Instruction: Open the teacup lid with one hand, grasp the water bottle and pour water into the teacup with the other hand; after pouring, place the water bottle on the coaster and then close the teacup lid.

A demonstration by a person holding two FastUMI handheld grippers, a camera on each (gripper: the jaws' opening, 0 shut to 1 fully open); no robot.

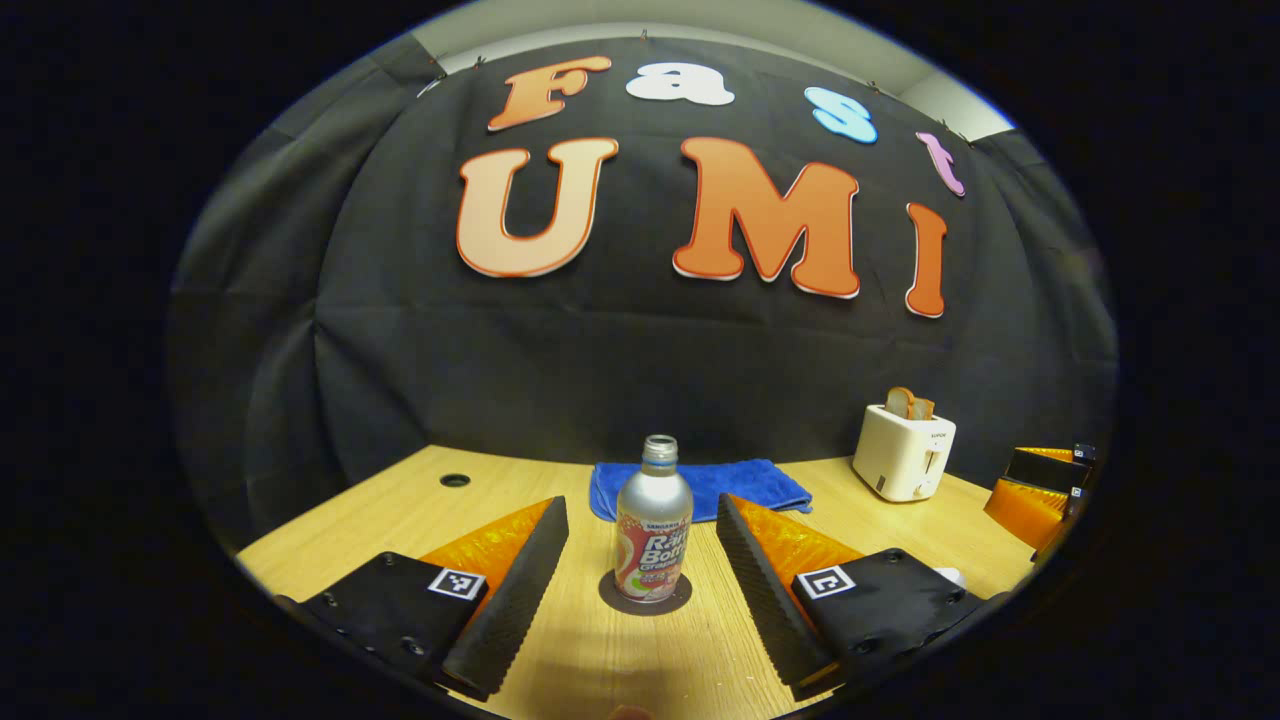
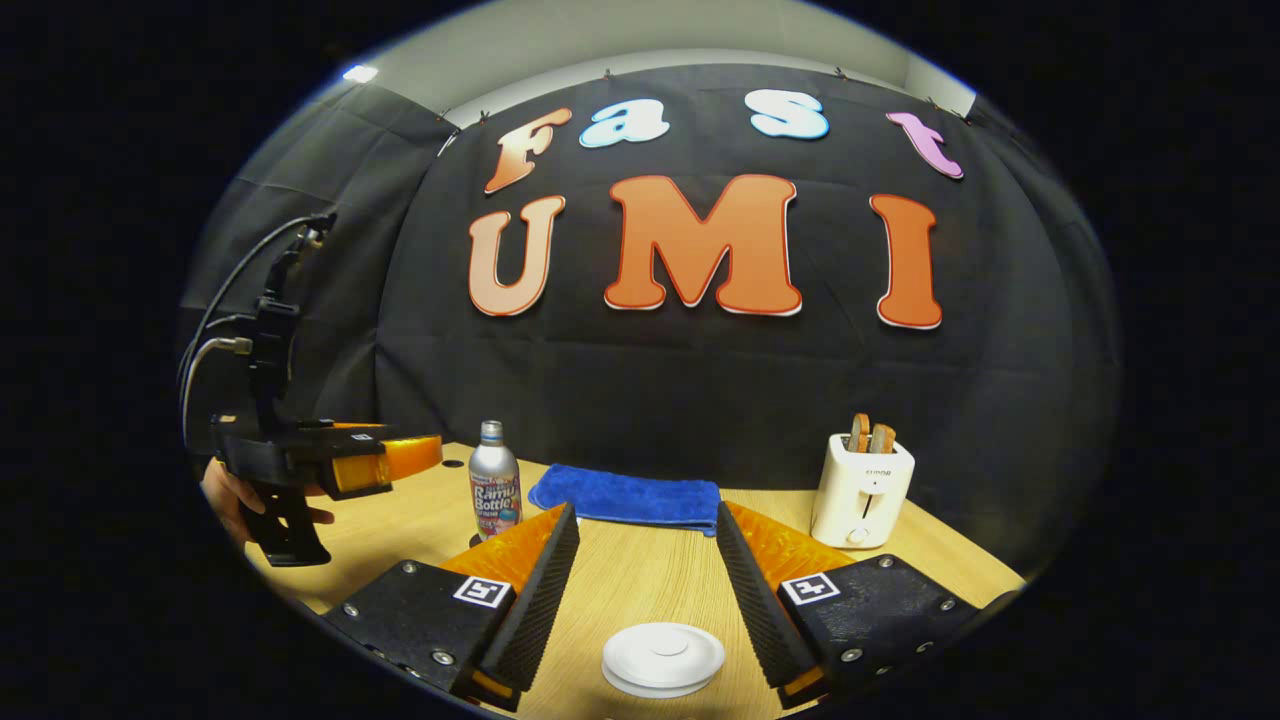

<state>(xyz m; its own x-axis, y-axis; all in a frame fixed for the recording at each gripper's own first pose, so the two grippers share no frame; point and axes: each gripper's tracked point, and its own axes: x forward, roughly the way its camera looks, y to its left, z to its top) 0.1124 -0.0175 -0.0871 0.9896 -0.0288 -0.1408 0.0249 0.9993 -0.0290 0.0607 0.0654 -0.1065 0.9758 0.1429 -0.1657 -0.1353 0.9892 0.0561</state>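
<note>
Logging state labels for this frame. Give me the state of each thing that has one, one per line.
water bottle: upright on the coaster, cap off
teacup lid: closed, on the teacup
left gripper: fingers open, bottle between them, untouched
right gripper: fingers open above the lid
toaster: bread in its slots
blue towel: folded, flat on the table

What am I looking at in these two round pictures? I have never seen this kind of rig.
A person holds a two-finger tool in each hand, with a camera on each looking forward along its fingers. In the left gripper view, the left hand-held gripper is open, either side of a water bottle standing on a dark coaster, touching nothing. In the right gripper view, the right hand-held gripper is open above the white teacup lid. Also on the wooden table: a blue cloth and a white toaster. Nothing is held.
</note>
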